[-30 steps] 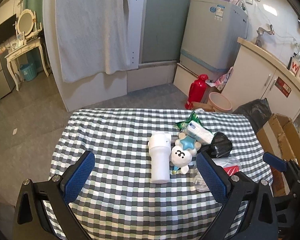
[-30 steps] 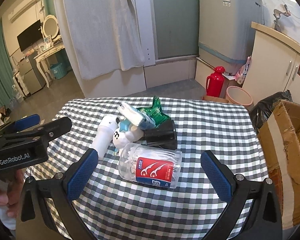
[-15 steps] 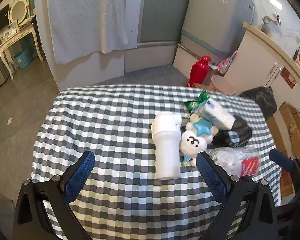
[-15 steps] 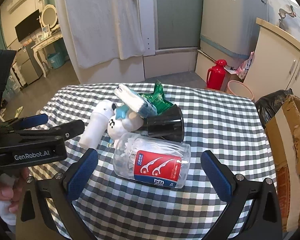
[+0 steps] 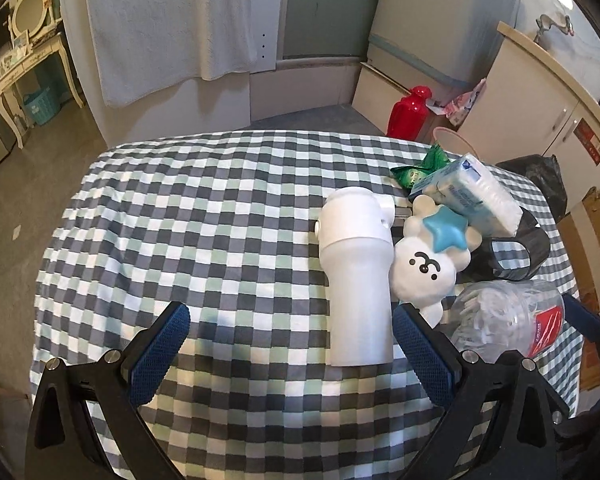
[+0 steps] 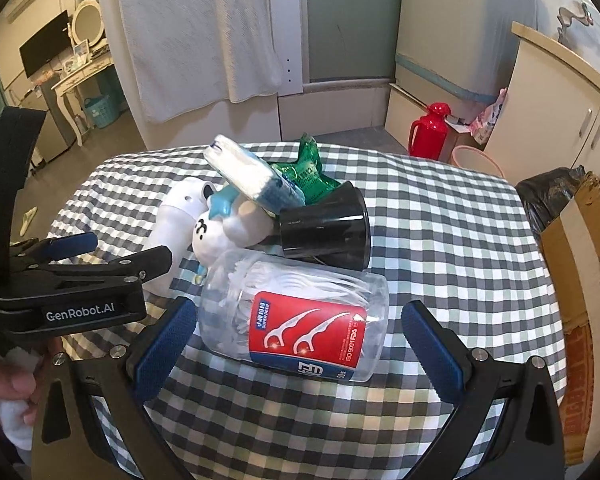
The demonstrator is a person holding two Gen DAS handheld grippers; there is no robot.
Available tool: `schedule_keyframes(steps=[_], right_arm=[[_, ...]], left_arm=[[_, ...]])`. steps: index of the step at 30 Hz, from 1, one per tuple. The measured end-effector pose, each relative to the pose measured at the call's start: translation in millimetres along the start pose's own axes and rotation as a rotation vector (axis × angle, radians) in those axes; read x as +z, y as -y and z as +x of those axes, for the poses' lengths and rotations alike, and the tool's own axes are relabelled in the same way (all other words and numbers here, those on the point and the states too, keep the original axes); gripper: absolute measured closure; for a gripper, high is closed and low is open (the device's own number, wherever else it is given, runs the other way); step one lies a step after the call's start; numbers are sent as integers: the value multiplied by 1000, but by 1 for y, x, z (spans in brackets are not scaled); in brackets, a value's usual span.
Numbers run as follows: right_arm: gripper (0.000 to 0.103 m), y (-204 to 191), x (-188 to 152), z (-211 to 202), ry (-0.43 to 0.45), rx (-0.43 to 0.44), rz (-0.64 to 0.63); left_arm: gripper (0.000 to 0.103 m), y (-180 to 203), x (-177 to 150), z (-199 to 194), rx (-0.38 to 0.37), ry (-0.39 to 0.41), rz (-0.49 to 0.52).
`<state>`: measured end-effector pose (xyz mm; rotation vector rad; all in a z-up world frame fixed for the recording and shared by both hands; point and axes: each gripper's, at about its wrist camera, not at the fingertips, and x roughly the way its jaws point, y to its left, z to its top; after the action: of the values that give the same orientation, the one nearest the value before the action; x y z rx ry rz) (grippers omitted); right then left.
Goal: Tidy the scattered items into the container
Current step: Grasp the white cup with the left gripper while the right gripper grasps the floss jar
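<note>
Checkered surface [image 5: 220, 208]: all items loose, none stowed | left tongs [image 5: 288, 354] spread, empty, white bottle [image 5: 356, 280] near their right pad | right tongs [image 6: 300, 344] spread astride floss-pick jar [image 6: 300, 320] | container not identifiable.

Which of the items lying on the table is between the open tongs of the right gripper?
The clear floss-pick jar with the red label, lying on its side. The white bottle and black cup lie farther away.
</note>
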<state>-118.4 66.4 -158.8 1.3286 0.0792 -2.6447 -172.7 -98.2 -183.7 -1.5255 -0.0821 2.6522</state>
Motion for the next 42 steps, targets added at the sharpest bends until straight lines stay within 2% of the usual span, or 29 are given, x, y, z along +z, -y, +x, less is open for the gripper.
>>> schedule_keyframes(steps=[10,14,20,27,29,31,33,37,42], right_arm=[[0,0,-2,17,-23,8,20],[0,1,-3,23,-28,17,32],[1,1,-4,28,-26,25,44],[3,0,-4,32,-35,41,57],[6,0,-4,32,-33,51,57],[6,0,-4,32,-31,53,59],[6,0,-5,32,-30,56,61],[6,1,-5,32,-29,60,64],[6,1,-5,32,-34,57,59]], left_arm=[[0,6,0,19,10,-16,4],[4,10,1,23,26,-4,15],[15,15,4,29,38,27,21],[33,10,9,30,38,47,2],[40,6,9,28,36,52,-2],[53,4,9,27,34,57,-7],[58,2,10,26,27,60,-13],[62,-1,11,24,15,63,-21],[63,-3,10,22,9,63,-18]])
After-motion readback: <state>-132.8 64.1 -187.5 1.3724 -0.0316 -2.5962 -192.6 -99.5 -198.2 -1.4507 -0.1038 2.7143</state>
